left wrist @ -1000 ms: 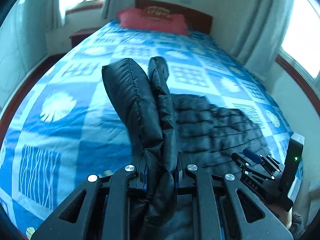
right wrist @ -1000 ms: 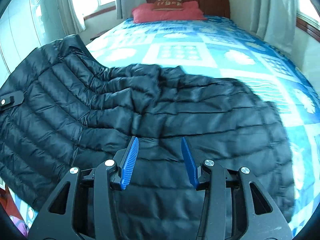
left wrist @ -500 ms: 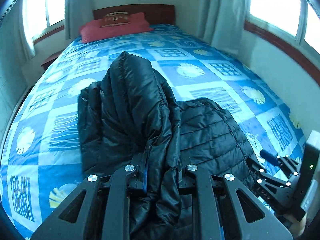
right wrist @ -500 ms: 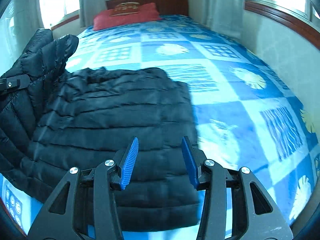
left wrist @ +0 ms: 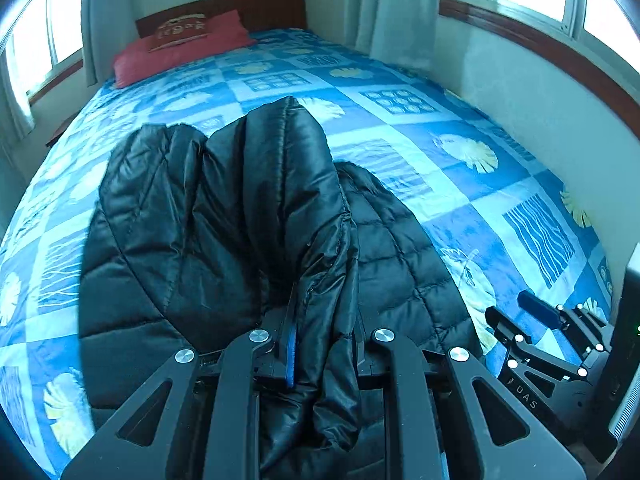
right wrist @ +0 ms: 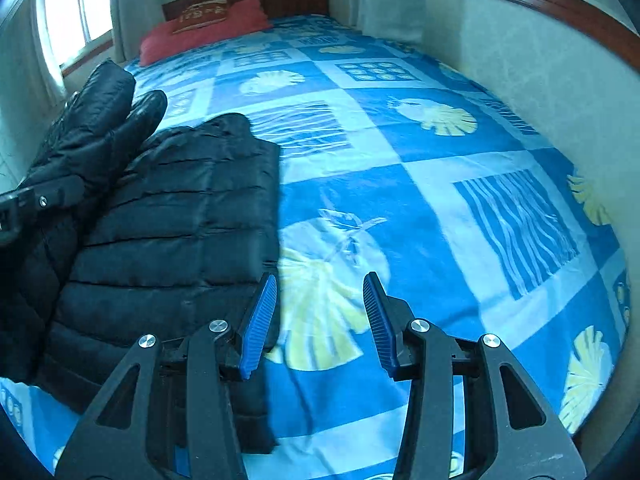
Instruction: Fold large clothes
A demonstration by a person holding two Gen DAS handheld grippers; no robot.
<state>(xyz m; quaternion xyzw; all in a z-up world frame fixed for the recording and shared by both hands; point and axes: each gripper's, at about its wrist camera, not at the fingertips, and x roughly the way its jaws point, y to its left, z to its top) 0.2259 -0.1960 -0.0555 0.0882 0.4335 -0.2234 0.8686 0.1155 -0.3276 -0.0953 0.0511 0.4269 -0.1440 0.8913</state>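
Left wrist view: a fold of the black puffer jacket (left wrist: 224, 216) is clamped between the jaws of the left gripper (left wrist: 324, 344), and the raised fabric stands up in front of the camera. Compared with a second ago, when only a narrow sleeve-like strip was lifted over a mostly spread garment, a much broader flap is now carried, and it has been brought across over the quilted part lying flat on the bed (left wrist: 460, 184). The red pillow (left wrist: 180, 44) and the wooden headboard (left wrist: 256, 8) are seen at the far end, more central than before. The right gripper (left wrist: 552, 332) is visible at the lower right edge, over the patterned blue bedspread.

In the right wrist view, the jaws of the right gripper (right wrist: 320, 320) are held apart with nothing between them, as in the earlier frames. A second ago they were over the jacket (right wrist: 180, 216); now bare bedspread is seen between them, and the jacket's right edge lies just beside the left blue pad. The jacket occupies the left side of this view, narrower than before, with the lifted flap and part of the left gripper (right wrist: 24, 204) at the far left.
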